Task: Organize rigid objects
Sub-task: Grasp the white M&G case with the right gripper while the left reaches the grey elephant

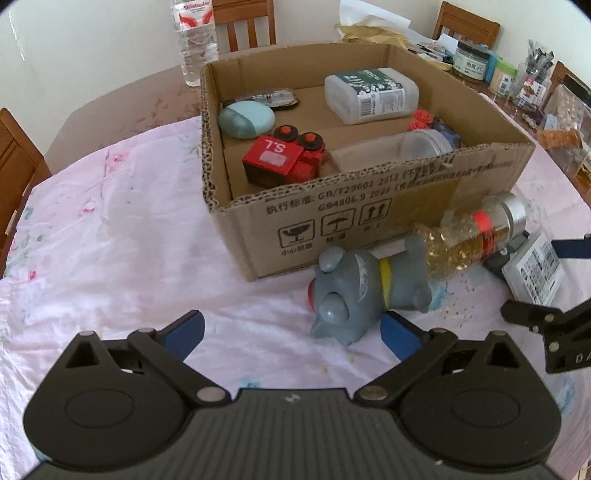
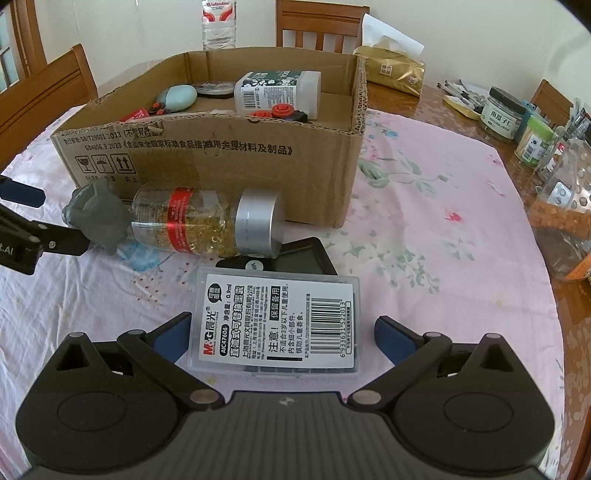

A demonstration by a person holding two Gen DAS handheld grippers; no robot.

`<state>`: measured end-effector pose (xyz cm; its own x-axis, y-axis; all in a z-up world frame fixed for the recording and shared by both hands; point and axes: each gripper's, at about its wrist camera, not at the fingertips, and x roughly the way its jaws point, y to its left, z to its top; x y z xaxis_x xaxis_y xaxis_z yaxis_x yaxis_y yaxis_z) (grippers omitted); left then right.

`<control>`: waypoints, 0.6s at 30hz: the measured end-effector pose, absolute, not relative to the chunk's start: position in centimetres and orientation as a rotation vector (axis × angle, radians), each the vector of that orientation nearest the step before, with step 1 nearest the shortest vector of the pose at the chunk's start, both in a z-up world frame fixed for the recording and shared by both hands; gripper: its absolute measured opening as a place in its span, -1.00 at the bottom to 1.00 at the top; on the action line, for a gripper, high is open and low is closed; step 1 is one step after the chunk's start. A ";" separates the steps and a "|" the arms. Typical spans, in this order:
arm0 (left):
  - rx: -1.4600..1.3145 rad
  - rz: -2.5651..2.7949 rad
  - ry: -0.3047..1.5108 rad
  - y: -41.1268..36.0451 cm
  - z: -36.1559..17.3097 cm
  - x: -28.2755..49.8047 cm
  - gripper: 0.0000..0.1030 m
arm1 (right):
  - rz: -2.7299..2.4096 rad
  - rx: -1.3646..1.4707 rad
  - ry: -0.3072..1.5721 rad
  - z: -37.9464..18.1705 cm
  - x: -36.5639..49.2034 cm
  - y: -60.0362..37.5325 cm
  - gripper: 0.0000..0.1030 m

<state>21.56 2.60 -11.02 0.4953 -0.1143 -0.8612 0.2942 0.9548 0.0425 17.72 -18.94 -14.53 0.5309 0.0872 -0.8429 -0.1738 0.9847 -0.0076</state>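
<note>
A cardboard box (image 1: 369, 206) (image 2: 207, 162) stands on the table and holds a red toy truck (image 1: 284, 157), a pale blue case (image 1: 245, 119), a white bottle (image 1: 371, 94) and a clear jar (image 1: 406, 147). In front of it lie a grey toy animal (image 1: 354, 291) (image 2: 98, 218), a capsule bottle with a silver cap (image 1: 469, 236) (image 2: 207, 221) and a clear labelled plastic case (image 2: 277, 325) (image 1: 535, 266). My left gripper (image 1: 291, 332) is open, with the toy's head by its right finger. My right gripper (image 2: 282, 338) is open around the plastic case.
A pink floral cloth (image 2: 424, 229) covers the table. A black flat object (image 2: 306, 254) lies under the plastic case. A water bottle (image 1: 194, 37) stands behind the box. Jars and packets (image 2: 517, 122) crowd the far right. Wooden chairs (image 2: 321, 22) surround the table.
</note>
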 end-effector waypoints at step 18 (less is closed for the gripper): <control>0.086 -0.377 0.963 0.2 -11.8 21.3 0.96 | 0.153 -0.088 0.939 -14.6 16.2 -19.0 1.00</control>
